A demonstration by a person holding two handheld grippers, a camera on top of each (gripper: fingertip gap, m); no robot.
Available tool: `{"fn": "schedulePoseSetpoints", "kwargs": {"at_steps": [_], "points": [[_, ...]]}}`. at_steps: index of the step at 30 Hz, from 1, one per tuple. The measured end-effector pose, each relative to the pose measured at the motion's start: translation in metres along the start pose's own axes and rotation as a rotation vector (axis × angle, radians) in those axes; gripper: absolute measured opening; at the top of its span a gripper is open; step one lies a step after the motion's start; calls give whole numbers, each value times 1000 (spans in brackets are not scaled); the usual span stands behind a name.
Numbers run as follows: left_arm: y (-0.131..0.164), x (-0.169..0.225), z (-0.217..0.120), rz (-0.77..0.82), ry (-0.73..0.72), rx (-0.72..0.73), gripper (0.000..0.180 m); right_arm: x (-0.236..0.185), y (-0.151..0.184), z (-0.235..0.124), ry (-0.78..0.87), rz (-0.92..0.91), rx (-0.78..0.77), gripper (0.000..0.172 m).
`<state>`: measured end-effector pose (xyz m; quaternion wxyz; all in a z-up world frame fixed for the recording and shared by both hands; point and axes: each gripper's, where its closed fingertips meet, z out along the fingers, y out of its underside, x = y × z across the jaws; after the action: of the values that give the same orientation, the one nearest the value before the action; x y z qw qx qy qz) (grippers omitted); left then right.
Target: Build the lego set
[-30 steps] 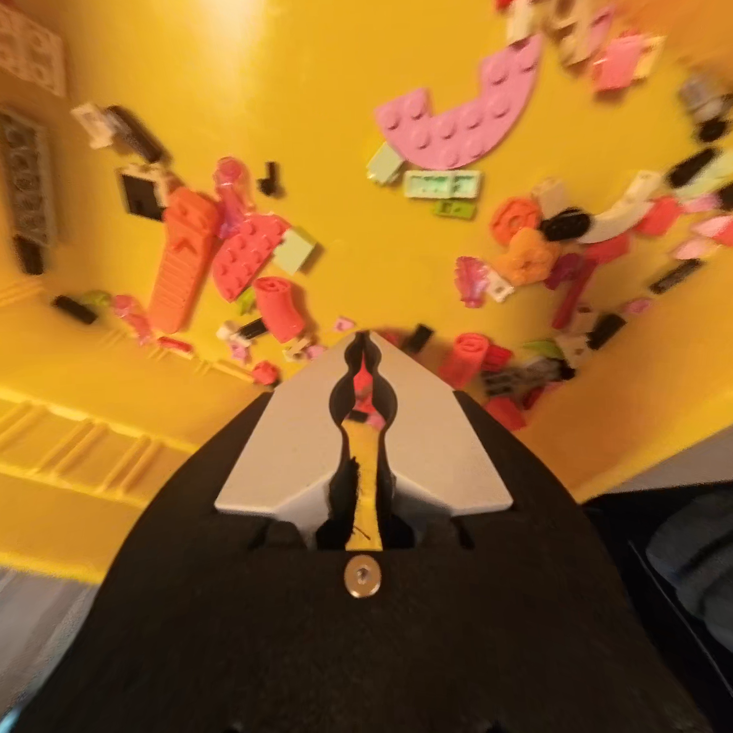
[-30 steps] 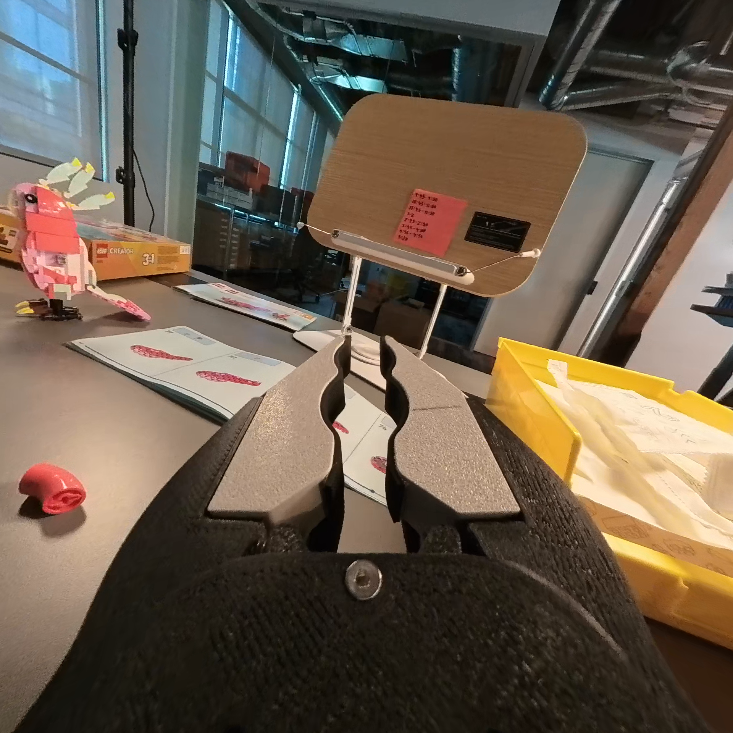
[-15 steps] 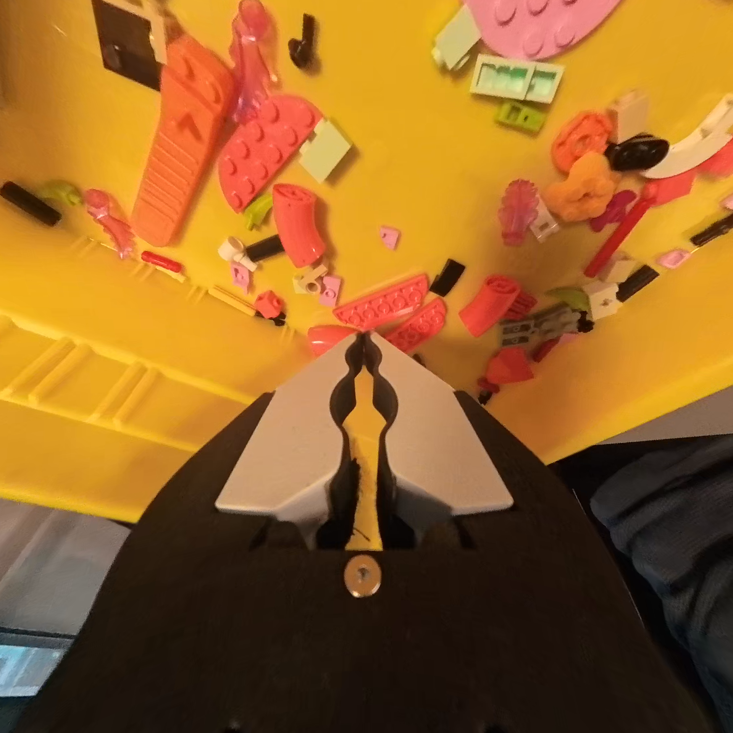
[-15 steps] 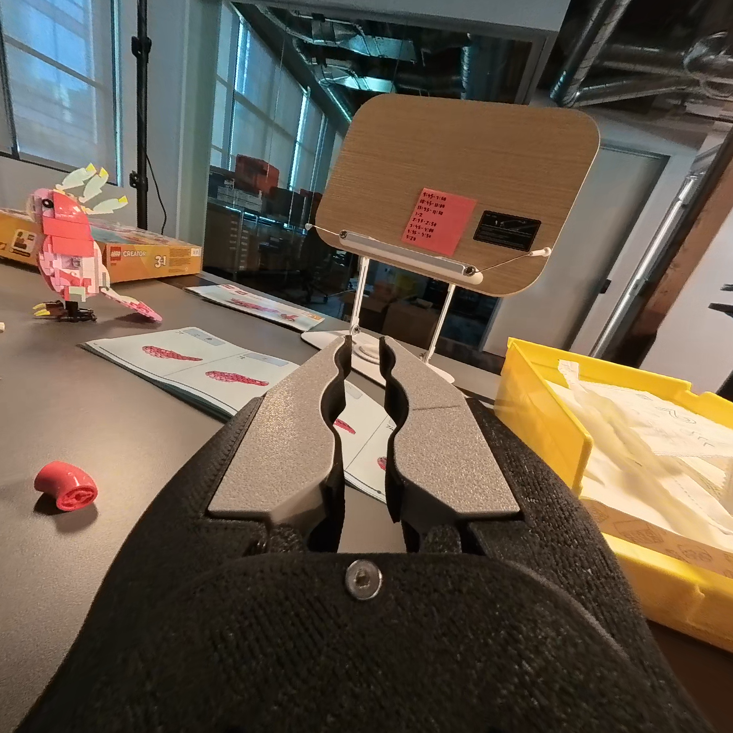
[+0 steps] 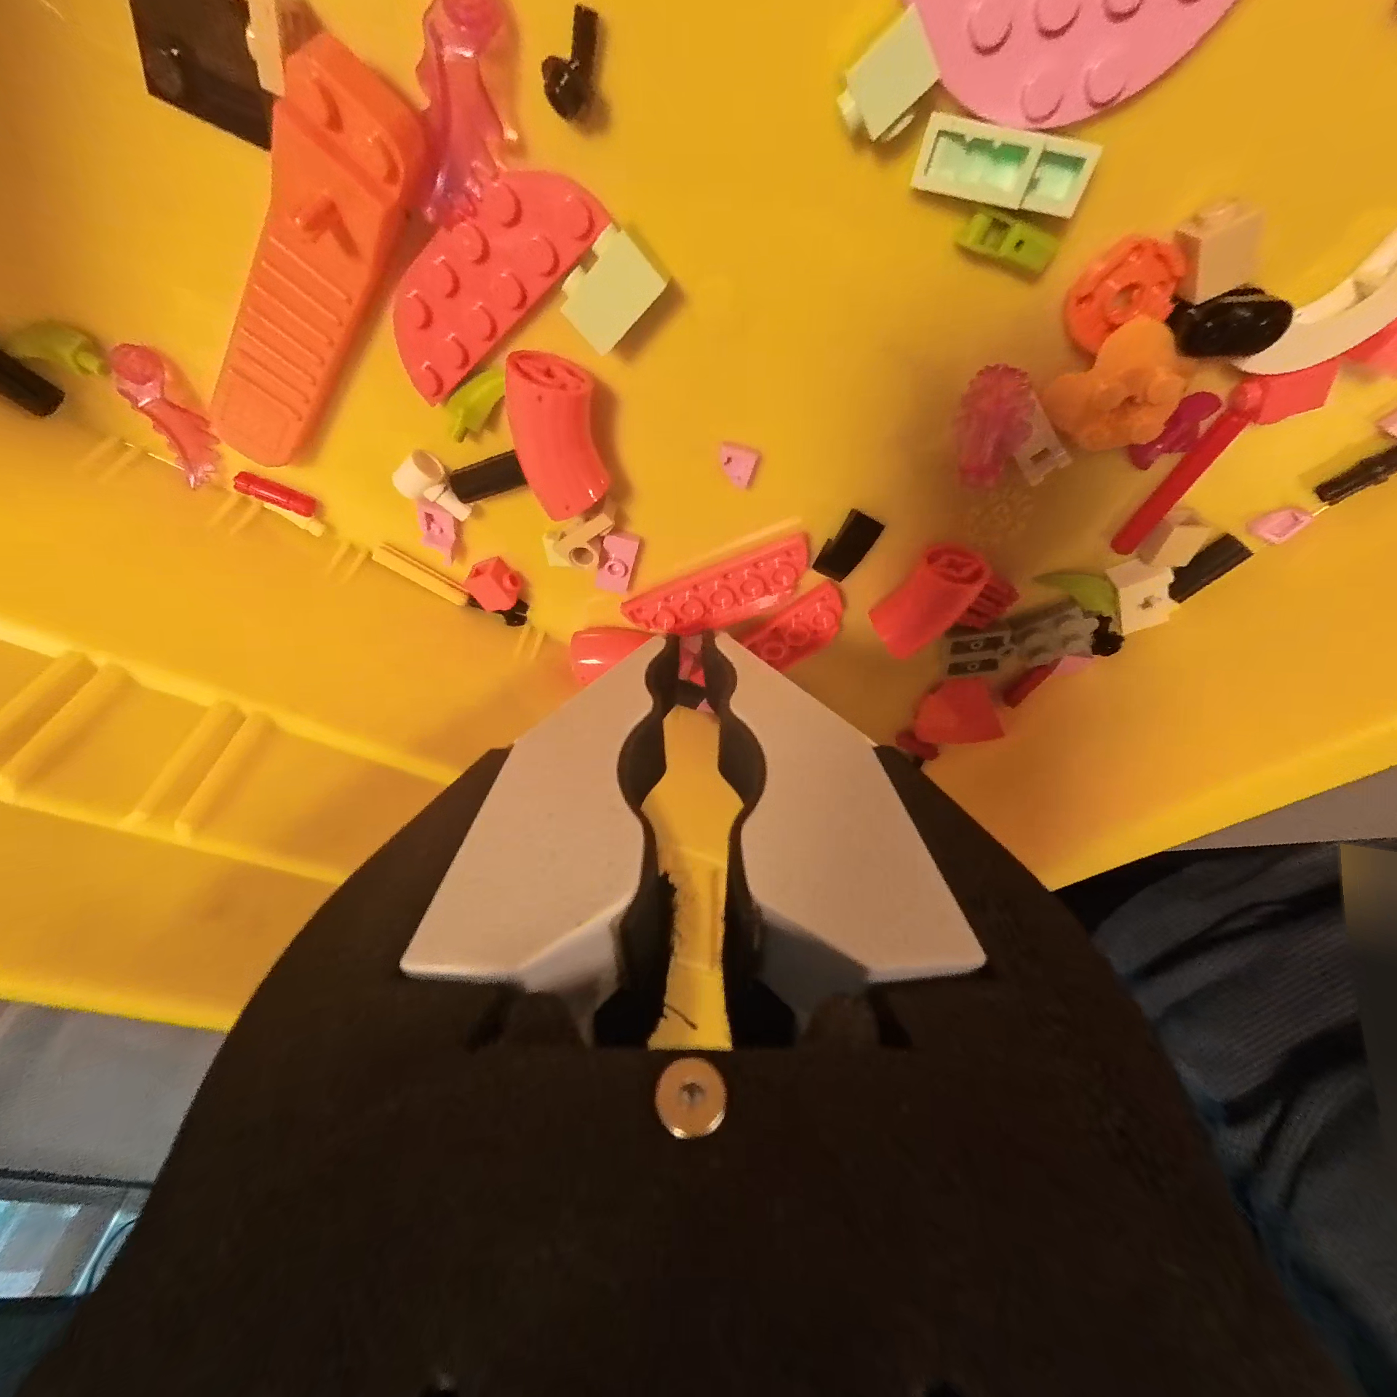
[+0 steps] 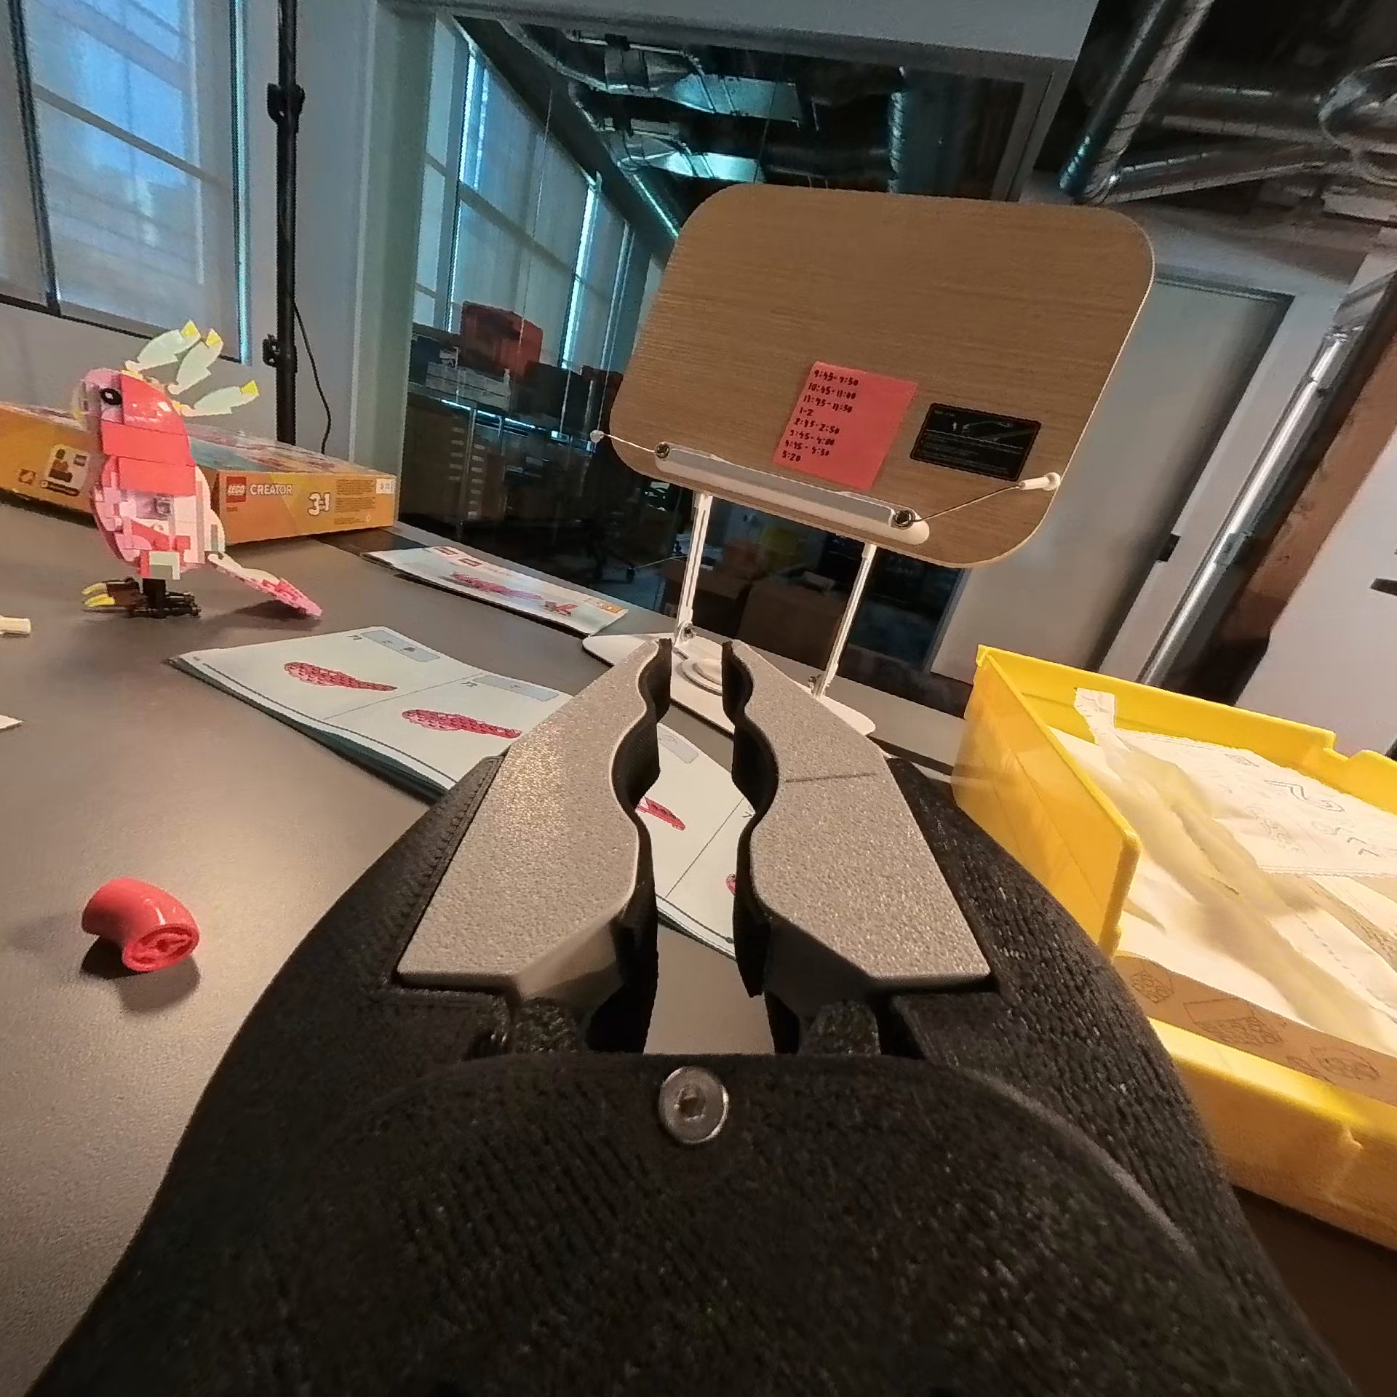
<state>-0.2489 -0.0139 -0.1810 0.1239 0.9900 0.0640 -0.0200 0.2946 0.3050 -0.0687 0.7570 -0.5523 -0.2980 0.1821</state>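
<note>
My left gripper (image 5: 688, 642) stands slightly parted just under 1 long coral studded plastic plate (image 5: 718, 586) lying crosswise in the yellow plastic bin (image 5: 189, 605); my right gripper (image 6: 695, 650) gapes empty.

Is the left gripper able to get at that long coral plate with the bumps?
Probably yes: the left gripper has its jaws slightly parted right below the long coral plate, with nothing between them.

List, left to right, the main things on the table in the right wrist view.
Brick-built pink bird → red curved piece → open instruction booklet → wooden book stand → yellow bin.
</note>
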Motion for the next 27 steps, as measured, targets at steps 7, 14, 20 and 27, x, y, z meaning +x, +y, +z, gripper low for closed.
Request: {"fn": "schedulePoseSetpoints", "kwargs": {"at_steps": [7,14,20,27], "points": [[1,9,4,-3,28,-33,19,0,0,0,-6,8,4,10],[-3,4,5,-17,21,8,11,0,0,0,-12,15,6,10],[-1,5,6,-16,16,5,9,0,0,0,-14,18,7,9],[0,8,4,20,3,44,8,-1,0,0,-24,30,13,9]]}}
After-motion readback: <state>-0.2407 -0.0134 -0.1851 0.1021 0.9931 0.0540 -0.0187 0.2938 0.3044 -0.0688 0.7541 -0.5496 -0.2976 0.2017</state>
